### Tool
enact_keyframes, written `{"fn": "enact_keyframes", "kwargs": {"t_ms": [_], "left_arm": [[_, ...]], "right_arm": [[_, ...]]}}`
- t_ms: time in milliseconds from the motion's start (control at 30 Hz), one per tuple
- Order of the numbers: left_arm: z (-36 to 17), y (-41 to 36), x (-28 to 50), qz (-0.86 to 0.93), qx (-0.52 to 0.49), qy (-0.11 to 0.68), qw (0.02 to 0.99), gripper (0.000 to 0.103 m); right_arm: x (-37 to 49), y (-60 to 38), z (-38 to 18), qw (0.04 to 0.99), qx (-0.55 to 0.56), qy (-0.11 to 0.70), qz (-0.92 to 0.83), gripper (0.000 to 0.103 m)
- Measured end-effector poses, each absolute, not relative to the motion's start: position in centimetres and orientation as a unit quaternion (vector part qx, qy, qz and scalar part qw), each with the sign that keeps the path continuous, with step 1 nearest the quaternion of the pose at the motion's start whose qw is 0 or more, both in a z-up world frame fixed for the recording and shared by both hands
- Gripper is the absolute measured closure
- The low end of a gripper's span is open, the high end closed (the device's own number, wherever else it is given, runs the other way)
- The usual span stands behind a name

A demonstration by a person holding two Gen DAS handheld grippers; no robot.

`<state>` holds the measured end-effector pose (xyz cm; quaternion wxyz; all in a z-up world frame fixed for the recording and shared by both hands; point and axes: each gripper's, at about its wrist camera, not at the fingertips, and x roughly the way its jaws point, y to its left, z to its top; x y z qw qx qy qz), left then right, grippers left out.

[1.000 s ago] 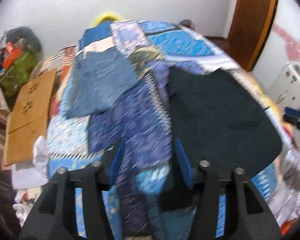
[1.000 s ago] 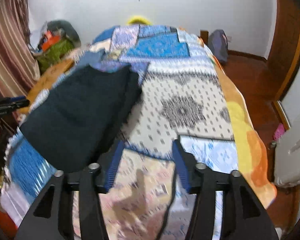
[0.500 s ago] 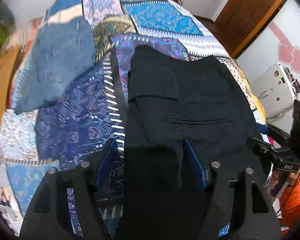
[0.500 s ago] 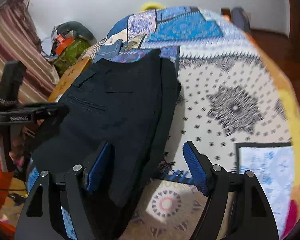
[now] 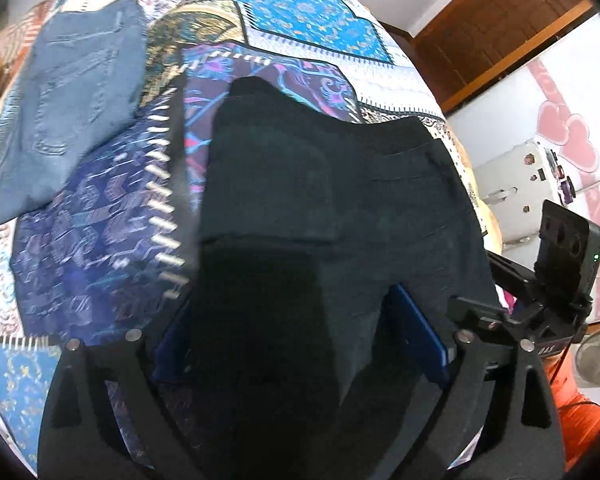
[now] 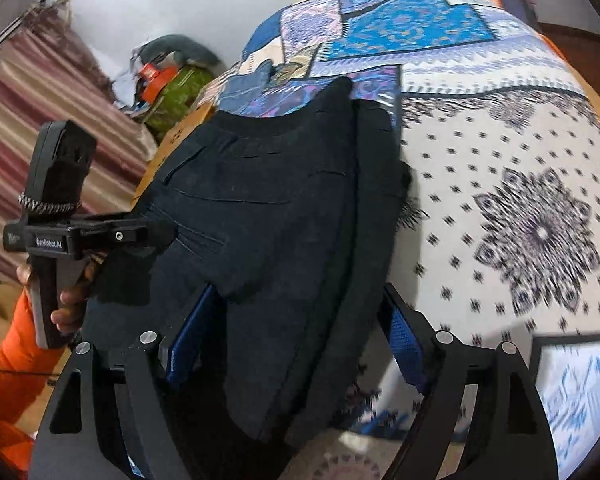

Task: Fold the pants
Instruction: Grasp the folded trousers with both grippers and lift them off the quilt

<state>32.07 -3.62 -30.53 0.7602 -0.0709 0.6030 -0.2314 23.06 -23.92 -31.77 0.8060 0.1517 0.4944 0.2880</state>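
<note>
Both grippers stood spread wide over the black pants [image 5: 324,200], gripping nothing. The left gripper [image 5: 300,340] had its blue-padded fingers [image 5: 416,336] on either side of a dark fold of cloth, with the fabric between them but not pinched. The right gripper [image 6: 296,344] likewise straddled the pants' near edge, its blue pads [image 6: 188,340] apart.

The pants lay folded flat on the patchwork bedspread [image 6: 520,168], near the bed's edge, with a pocket flap and welt seams showing on top. A second layer of the same cloth stuck out along their right side in the right wrist view.

Beyond them, on the far left of the bed, lay folded blue jeans [image 5: 76,92]. A green bag [image 6: 180,88] stuffed with clothes sat against the wall by a striped curtain [image 6: 32,136]; its contents were too blurred to name. A white appliance [image 5: 528,188] stood beside the bed.

The near end of the pants was lost in shadow under the left gripper's frame, so the hem could not be made out.
</note>
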Motion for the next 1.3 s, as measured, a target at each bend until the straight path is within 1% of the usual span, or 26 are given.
{"fn": "enact_keyframes", "kwargs": {"t_ms": [67,100,133,167,233,267,333,367,433,467,533,633,767,867,1067,1300], "left_arm": [[-30.6,-4.3,32.5,-0.234,-0.064,0.605,0.758,0.010],[-30.6,-4.8,32.8,-0.235,-0.060,0.605,0.758,0.010],[-30.6,-5.0,32.8,-0.238,-0.055,0.604,0.758,0.013],[-30.5,-5.3,32.9,-0.240,-0.049,0.604,0.759,0.014],[-30.3,-5.4,33.0,-0.244,-0.046,0.603,0.758,0.021],[-30.2,-5.3,33.0,-0.248,-0.050,0.603,0.757,0.023],[-29.9,-5.0,32.9,-0.253,-0.052,0.601,0.756,0.035],[-29.6,-4.8,32.8,-0.253,-0.051,0.599,0.758,0.038],[-29.0,-4.6,32.6,-0.253,-0.047,0.592,0.764,0.048],[-28.7,-4.6,32.4,-0.252,-0.044,0.589,0.766,0.050],[-27.8,-4.6,32.0,-0.248,-0.031,0.578,0.777,0.063],[-26.0,-4.6,30.9,-0.245,0.000,0.554,0.795,0.069],[-23.3,-4.7,29.6,-0.237,0.023,0.515,0.824,0.072],[-20.8,-3.7,29.1,-0.230,0.012,0.488,0.842,0.072],[-15.2,-0.4,29.0,-0.211,-0.015,0.431,0.877,0.073],[-10.9,3.7,29.2,-0.174,-0.017,0.377,0.910,0.073]], "right_arm": [[23.5,-23.6,-31.6,0.804,0.145,0.497,0.293,0.026],[23.4,-23.7,-31.5,0.804,0.143,0.497,0.293,0.028],[23.5,-23.5,-31.4,0.804,0.140,0.498,0.293,0.034],[23.6,-23.5,-31.2,0.805,0.139,0.497,0.294,0.037],[23.7,-23.4,-30.9,0.803,0.140,0.496,0.299,0.049],[23.7,-23.3,-30.8,0.803,0.138,0.495,0.301,0.052],[23.7,-23.0,-30.3,0.807,0.125,0.491,0.303,0.059],[23.4,-22.8,-29.8,0.813,0.113,0.485,0.302,0.061],[23.5,-22.5,-29.1,0.820,0.104,0.477,0.300,0.069],[23.5,-22.4,-28.6,0.823,0.101,0.472,0.300,0.070],[23.5,-22.3,-27.8,0.828,0.098,0.463,0.301,0.075],[23.3,-21.9,-26.4,0.836,0.090,0.449,0.303,0.076],[23.1,-21.1,-24.1,0.849,0.077,0.425,0.305,0.077],[23.1,-20.5,-21.7,0.863,0.068,0.396,0.306,0.079],[23.3,-18.6,-17.0,0.885,0.044,0.337,0.319,0.080],[24.8,-15.4,-13.9,0.892,0.034,0.291,0.345,0.080]]}}
